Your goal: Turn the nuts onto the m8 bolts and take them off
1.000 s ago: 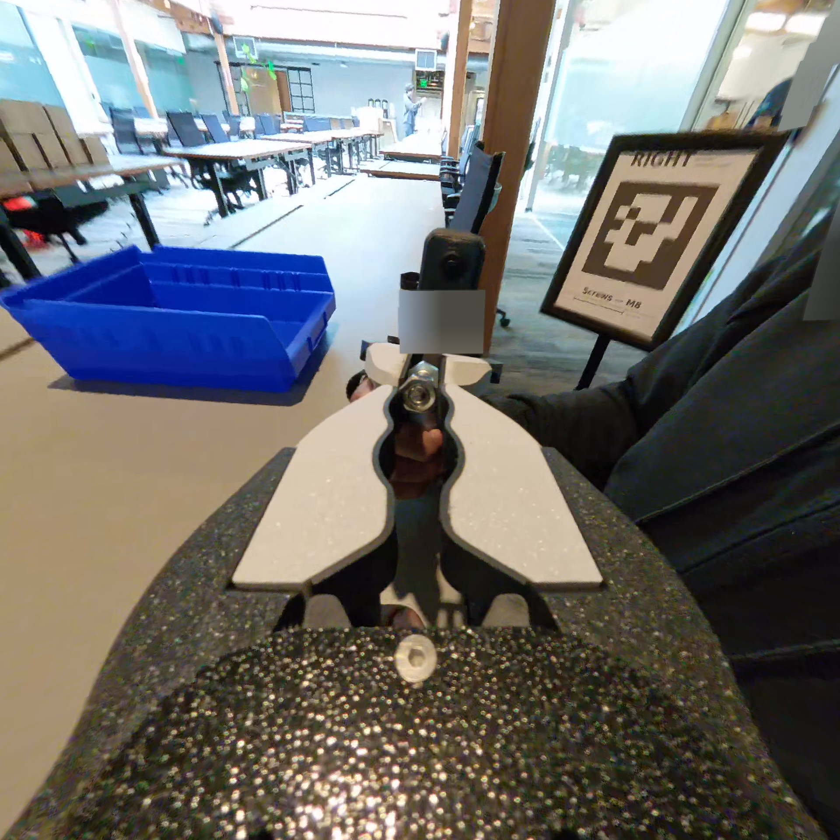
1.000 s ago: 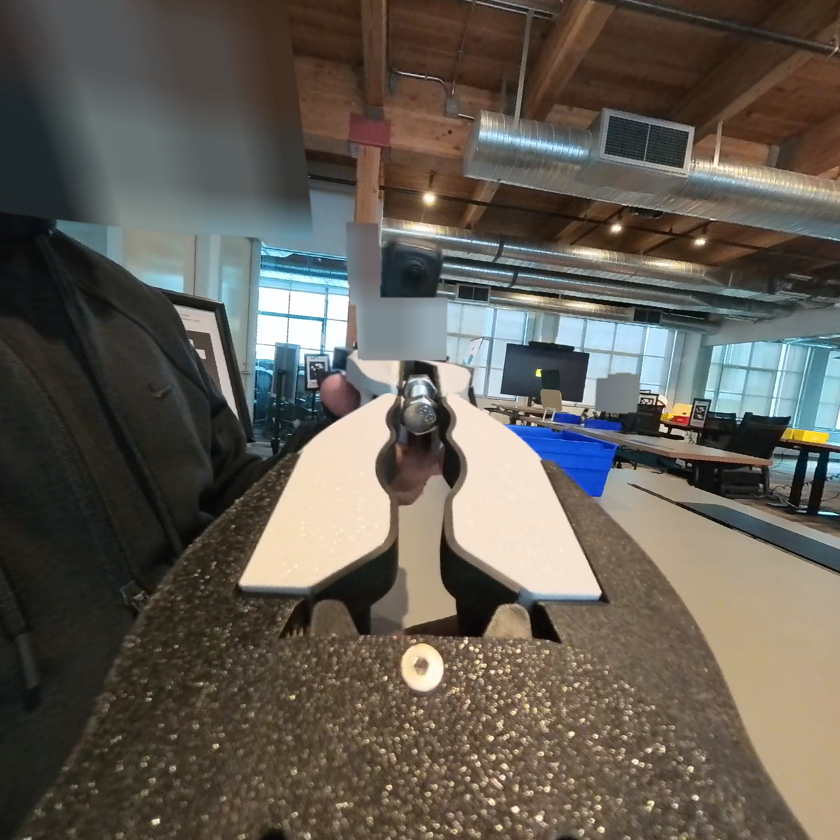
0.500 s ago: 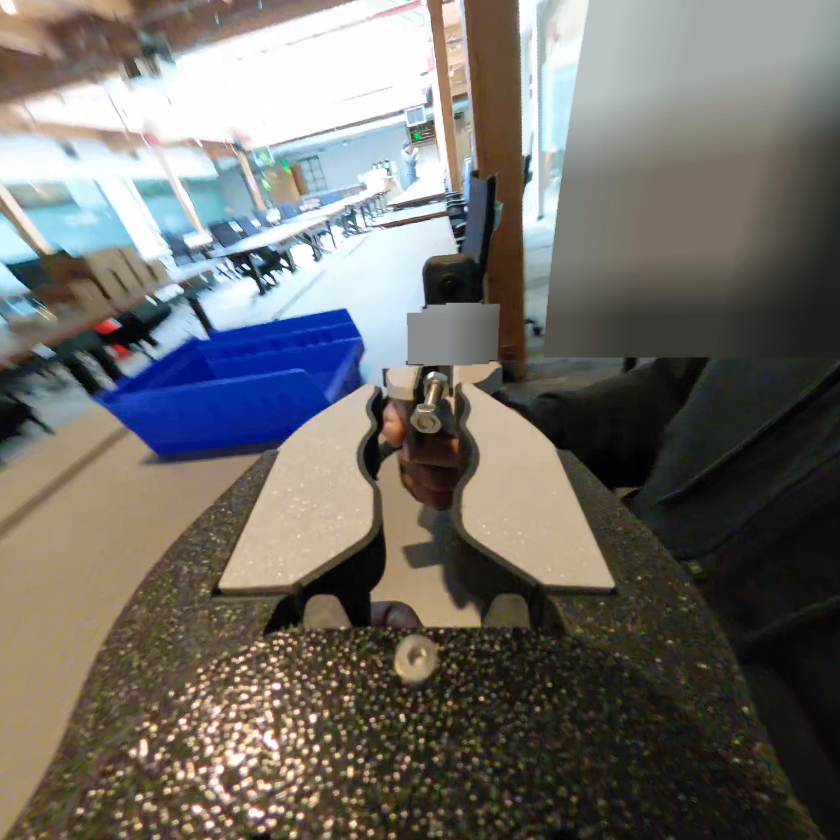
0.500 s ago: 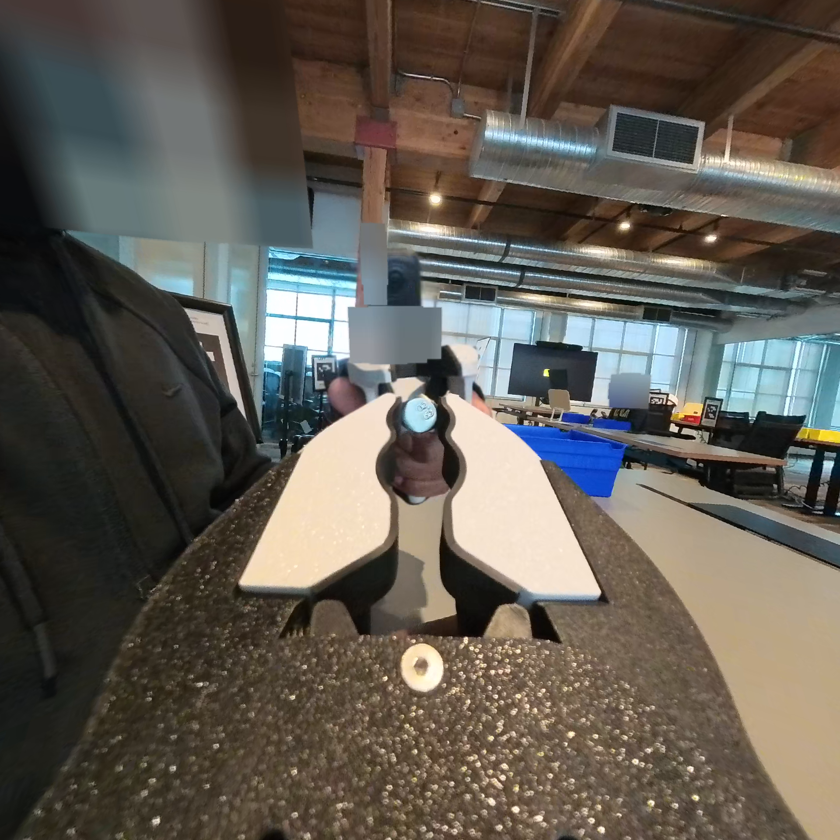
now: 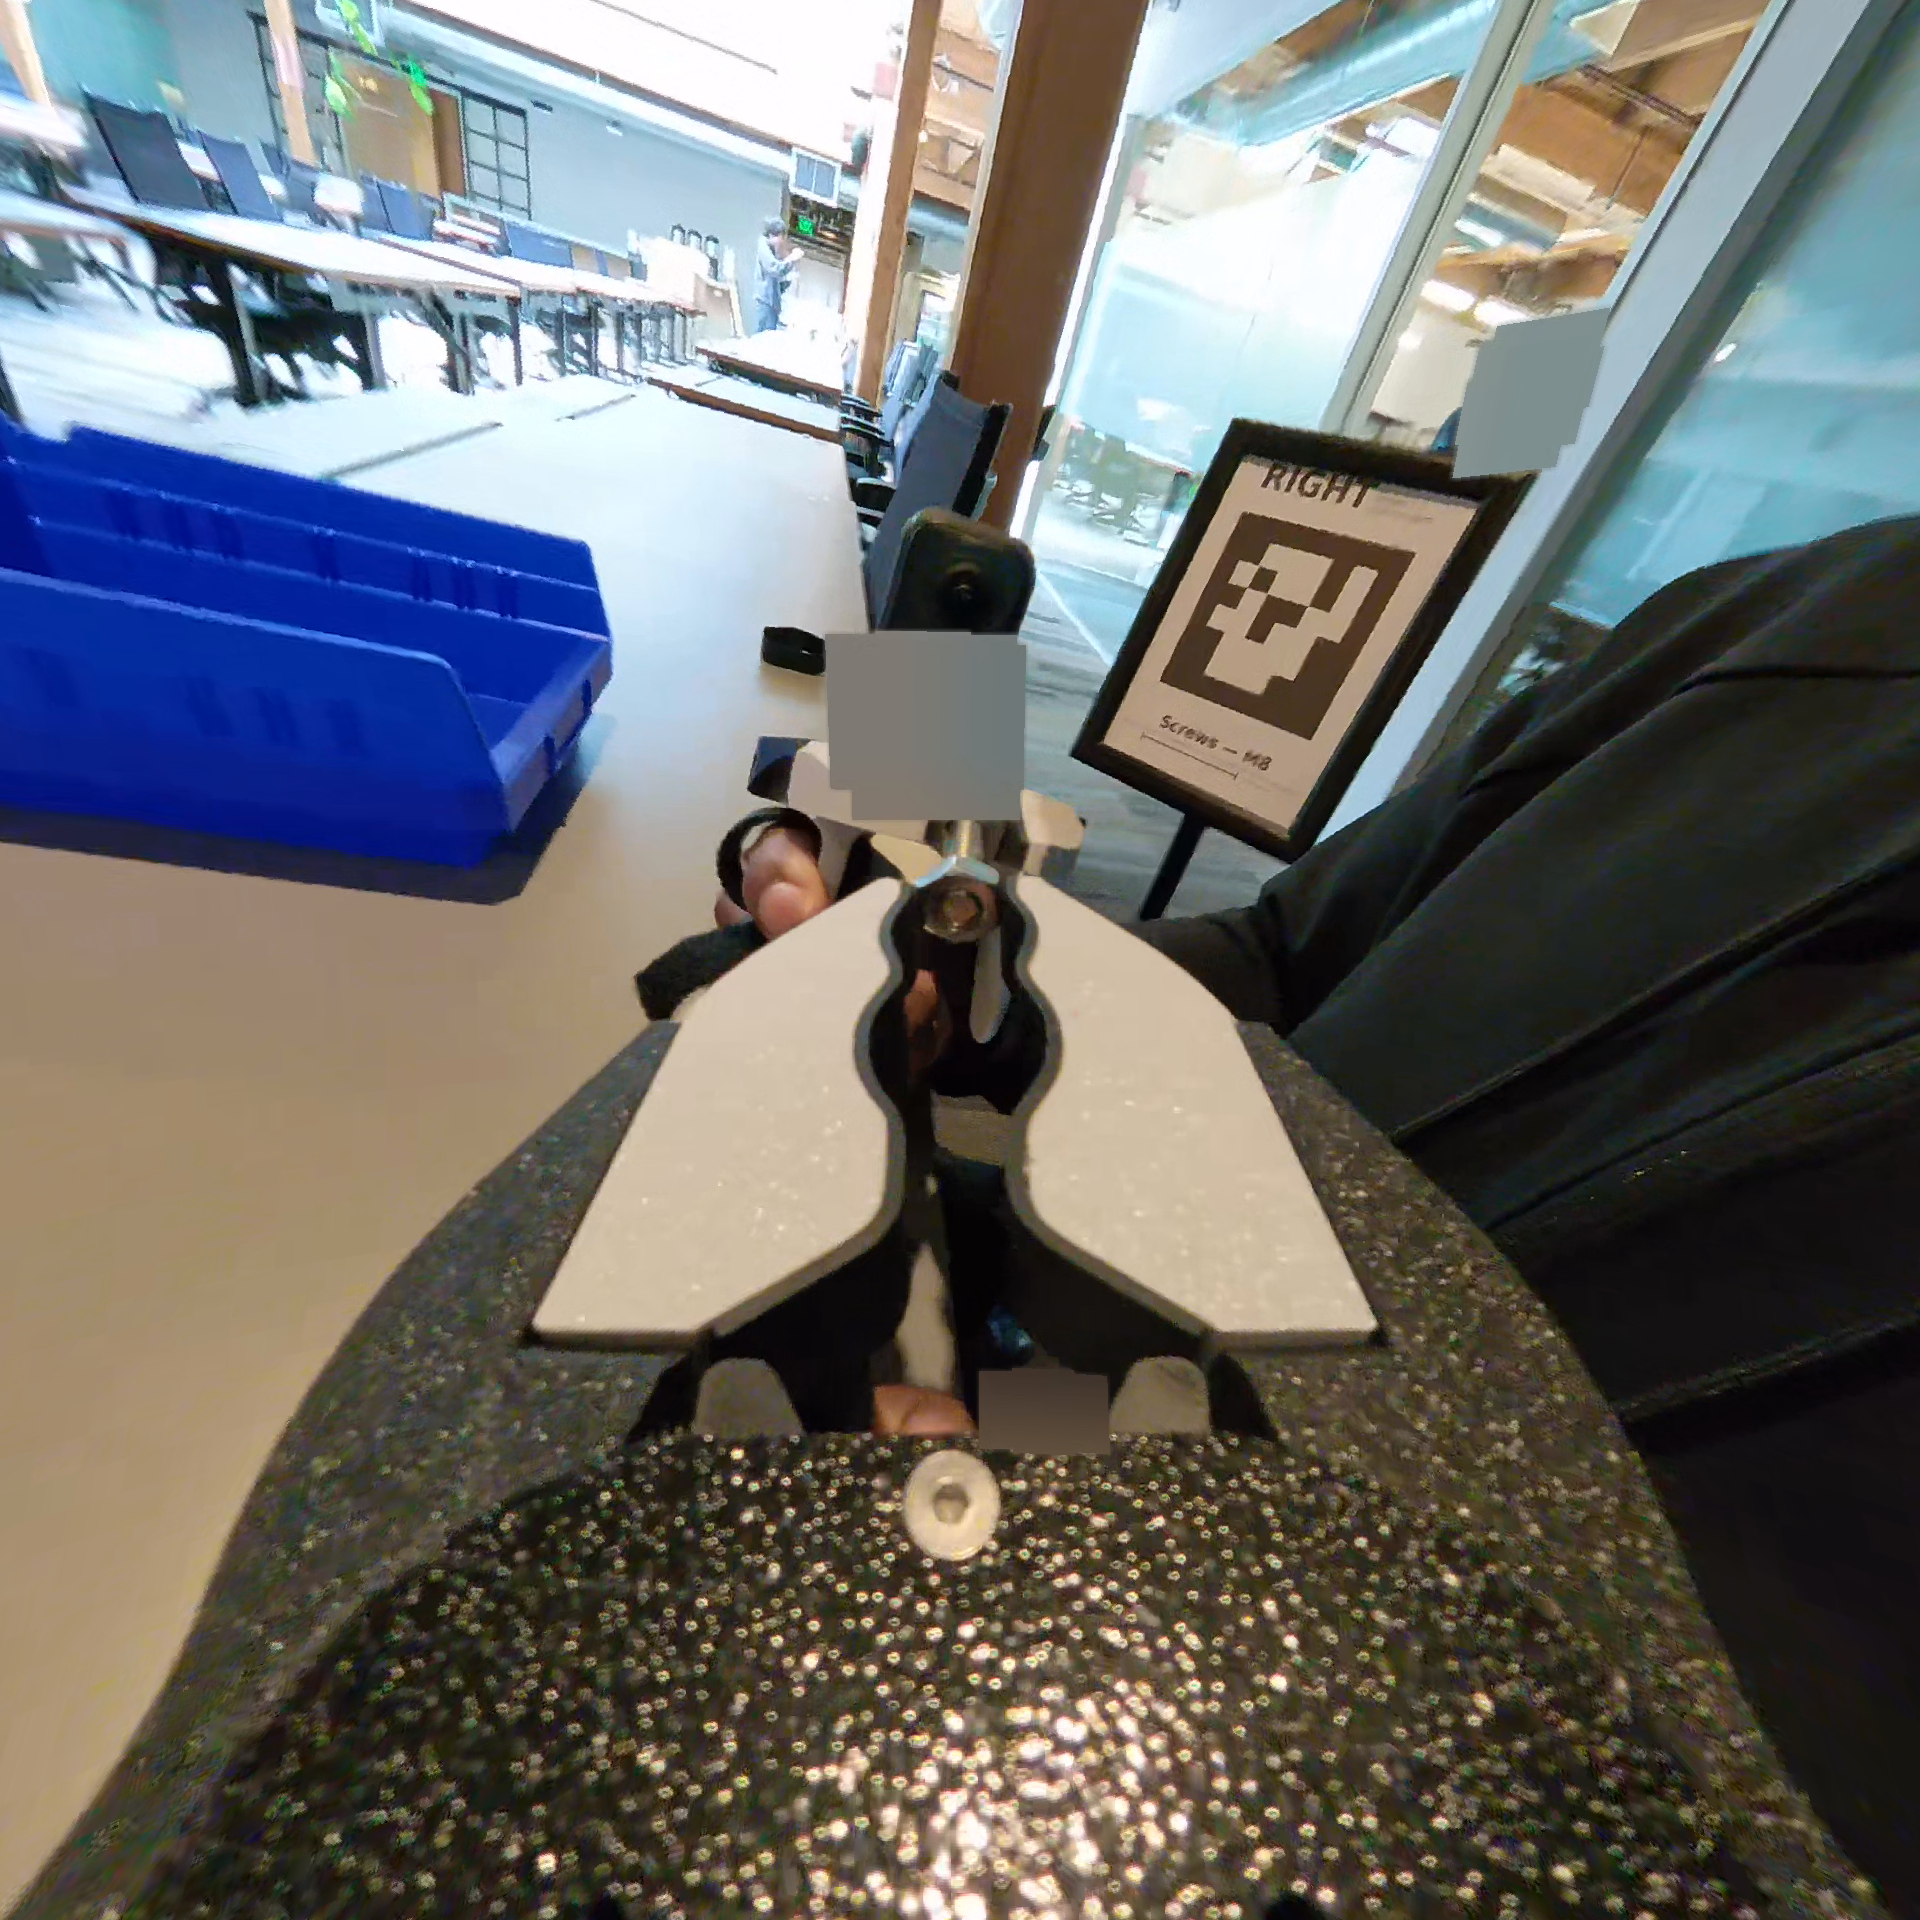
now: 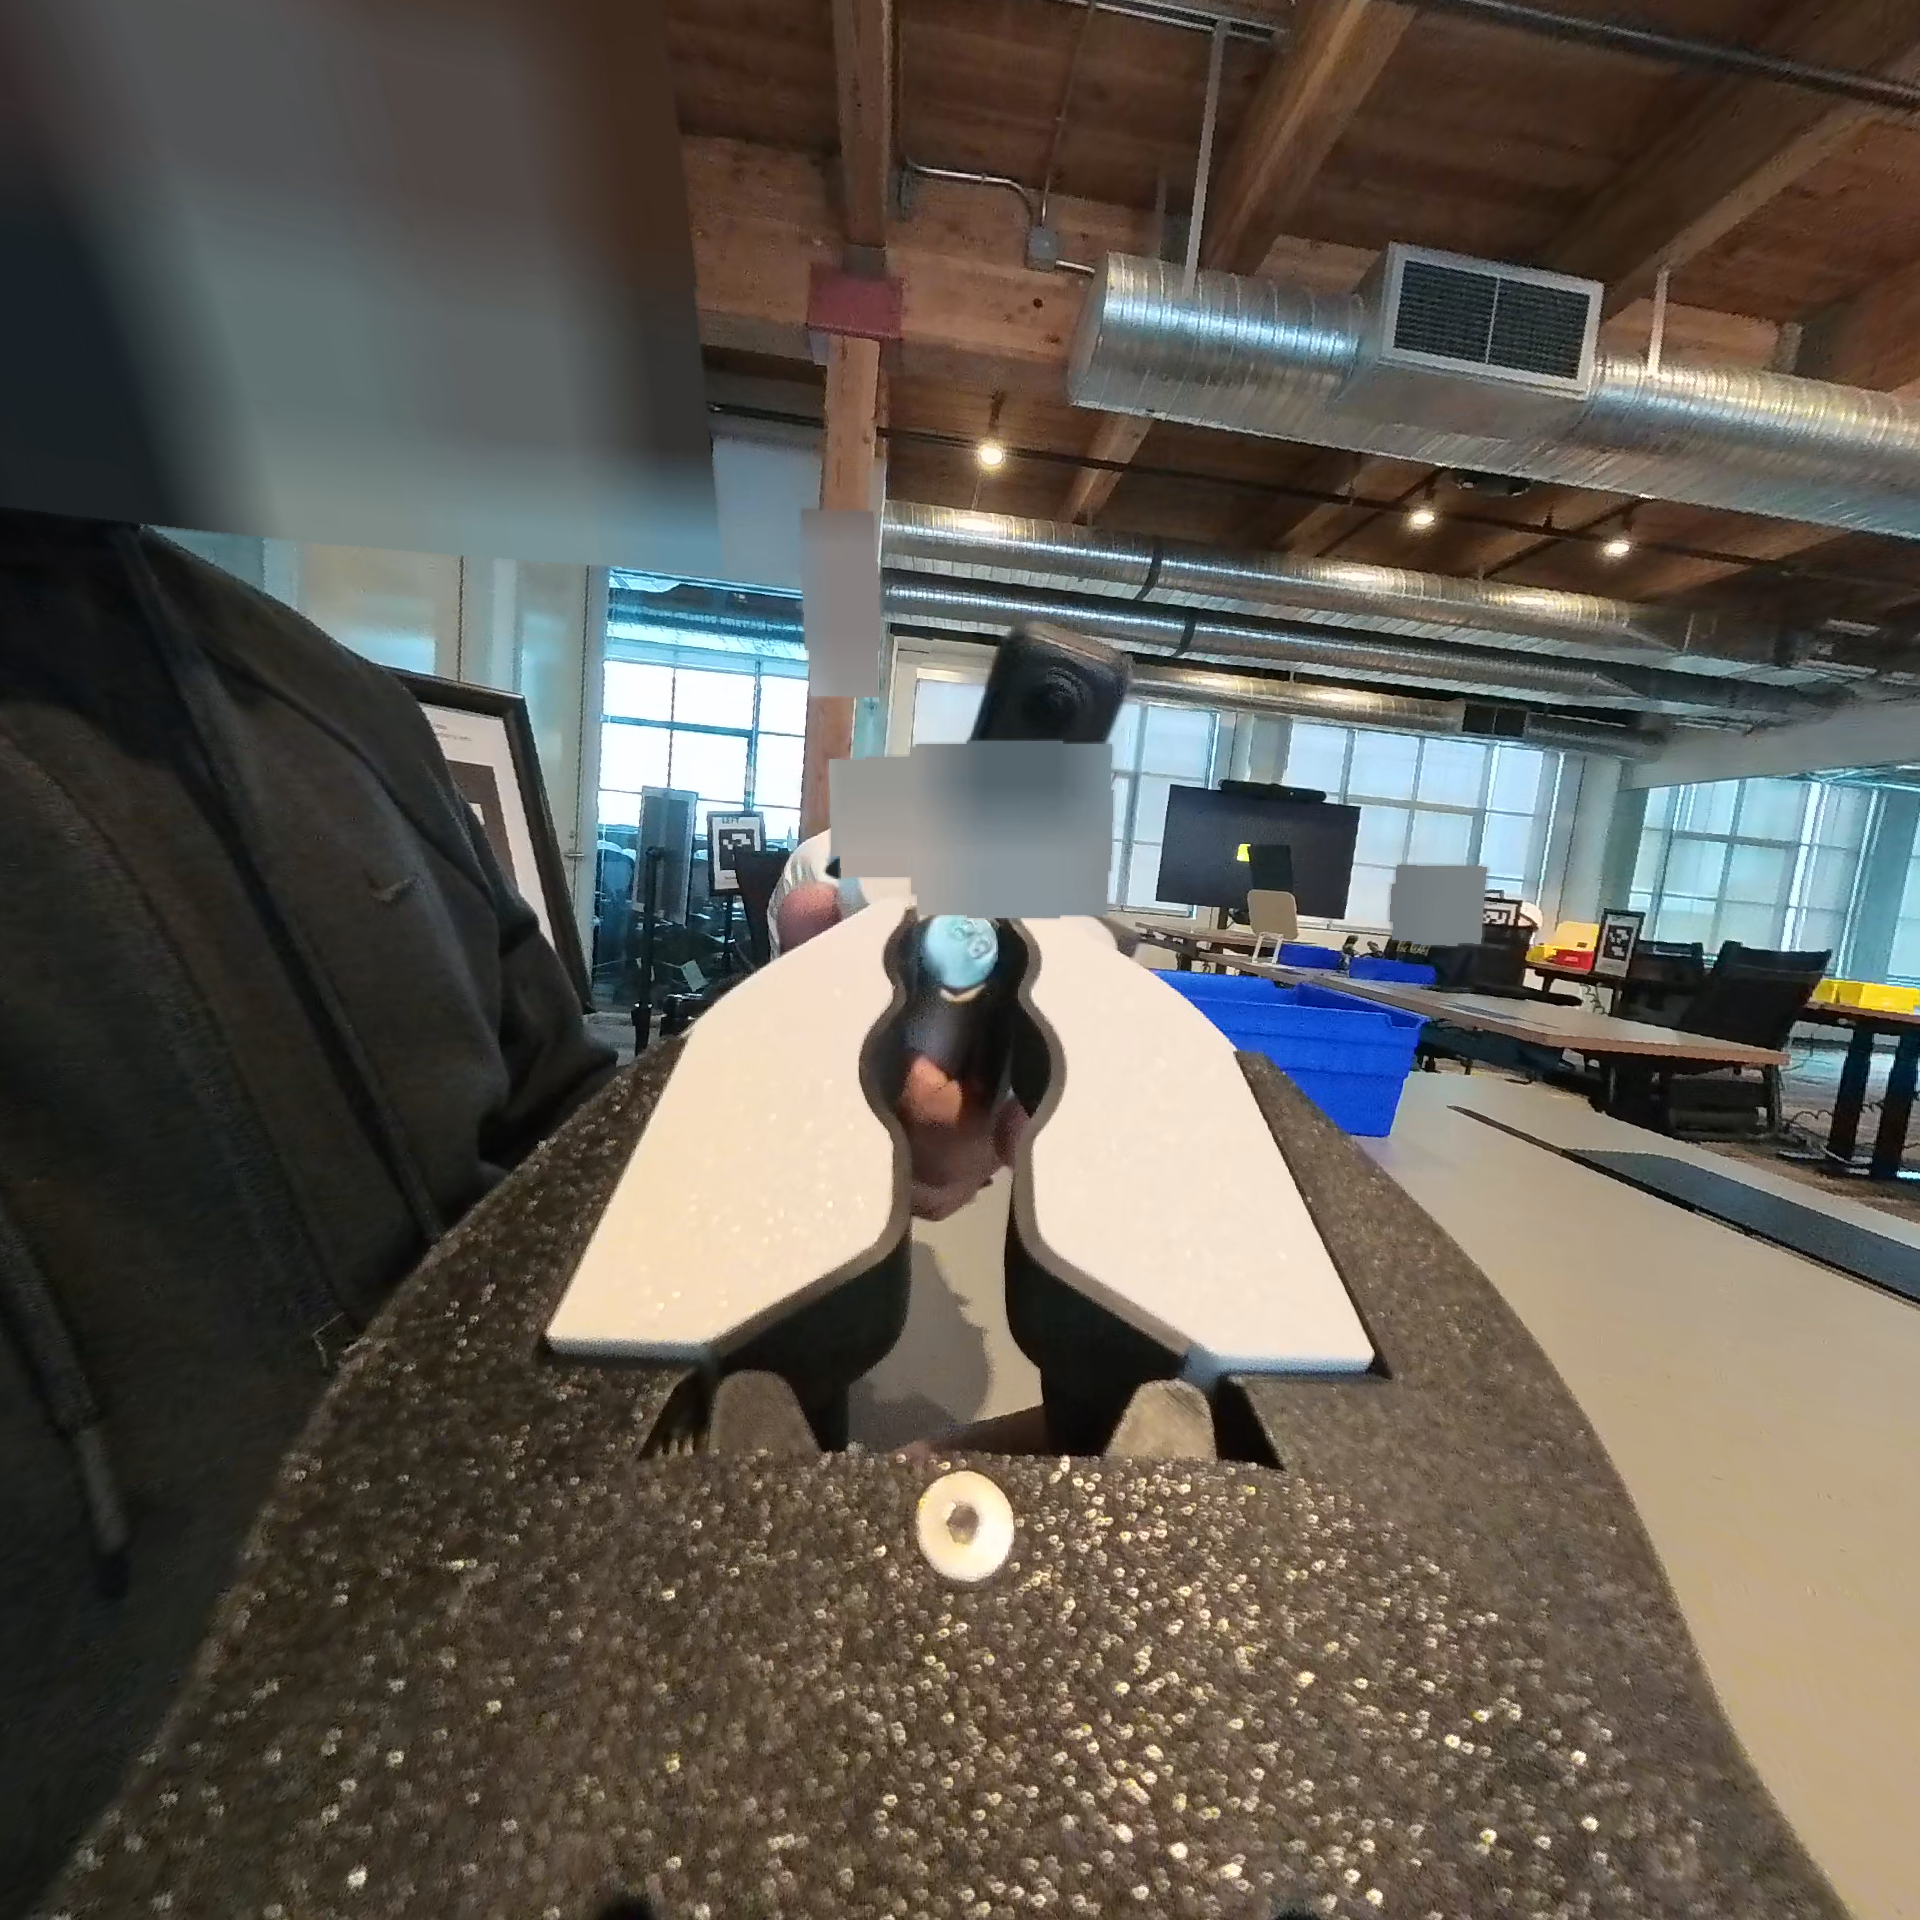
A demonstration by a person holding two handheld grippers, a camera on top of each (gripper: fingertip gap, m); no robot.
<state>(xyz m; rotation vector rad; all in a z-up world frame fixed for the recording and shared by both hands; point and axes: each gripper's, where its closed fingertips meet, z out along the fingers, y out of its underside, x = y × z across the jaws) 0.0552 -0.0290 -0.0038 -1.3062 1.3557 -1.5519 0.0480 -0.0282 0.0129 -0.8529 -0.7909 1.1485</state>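
Note:
Both grippers face each other tip to tip above the grey table (image 5: 260,1091). My left gripper (image 5: 956,896) is shut on a steel nut (image 5: 954,912) that sits on the threaded end of an M8 bolt (image 5: 964,837). The bolt runs away from me into the right gripper, whose white fingers (image 5: 1049,826) show just behind it. In the right wrist view my right gripper (image 6: 961,935) is shut on the bolt's head (image 6: 961,954), seen end on. The left gripper's camera (image 6: 1049,691) rises behind it. The nut is hidden in that view.
A blue bin (image 5: 312,675) stands on the table to the left and also shows in the right wrist view (image 6: 1299,1039). A framed marker sign (image 5: 1288,634) stands at the right. A small black object (image 5: 792,649) lies farther back. The person's dark jacket (image 5: 1610,935) fills the right side. Less than 4 cm separates the two grippers' tips.
Half a second ago my left gripper's jaws stood apart off the nut and the gripper was rolled; now it is rolled back and shut on the nut. My right gripper kept hold of the bolt.

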